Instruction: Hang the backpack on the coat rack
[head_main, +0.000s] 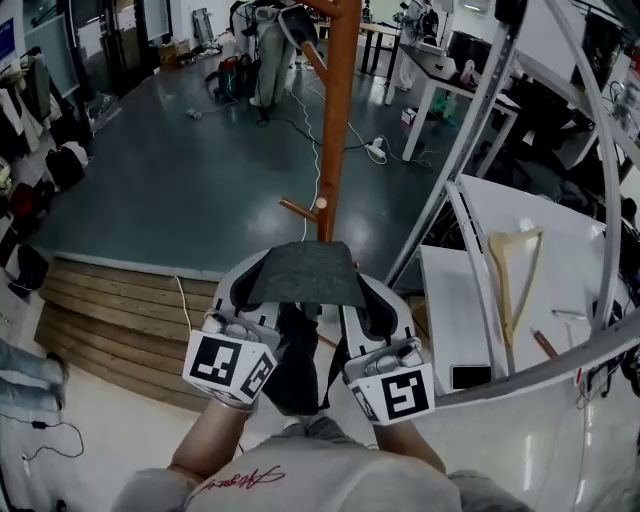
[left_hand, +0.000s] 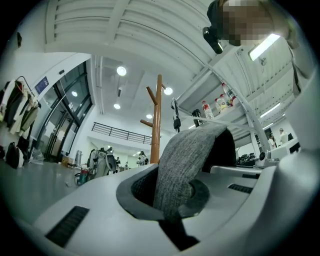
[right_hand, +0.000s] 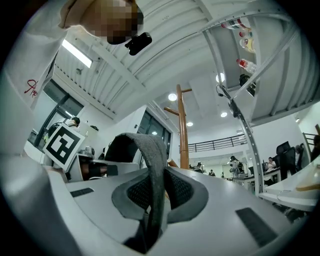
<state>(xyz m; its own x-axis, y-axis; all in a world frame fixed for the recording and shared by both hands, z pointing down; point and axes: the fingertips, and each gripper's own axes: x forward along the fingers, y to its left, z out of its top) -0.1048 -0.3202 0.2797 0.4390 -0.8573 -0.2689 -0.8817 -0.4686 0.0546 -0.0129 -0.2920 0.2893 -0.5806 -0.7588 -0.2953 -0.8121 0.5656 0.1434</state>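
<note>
A grey padded backpack strap (head_main: 300, 272) is stretched between my two grippers. The left gripper (head_main: 240, 292) is shut on its left end and the right gripper (head_main: 383, 308) on its right end. The dark backpack body (head_main: 296, 370) hangs below, between the marker cubes. The wooden coat rack (head_main: 338, 120) stands just beyond the strap, with a low peg (head_main: 300, 210) pointing left. In the left gripper view the strap (left_hand: 185, 160) rises out of the shut gripper (left_hand: 170, 197), with the coat rack (left_hand: 157, 120) behind. The right gripper view shows the strap (right_hand: 152, 155) clamped in the gripper (right_hand: 156, 197) and the rack (right_hand: 183, 130) ahead.
A slanted metal shelf frame (head_main: 470, 130) rises right of the rack. A white table (head_main: 560, 230) with a phone (head_main: 470, 376) and small items stands at the right. A wooden step edge (head_main: 110, 310) runs at the left. Cables (head_main: 310, 130) cross the dark floor behind the rack.
</note>
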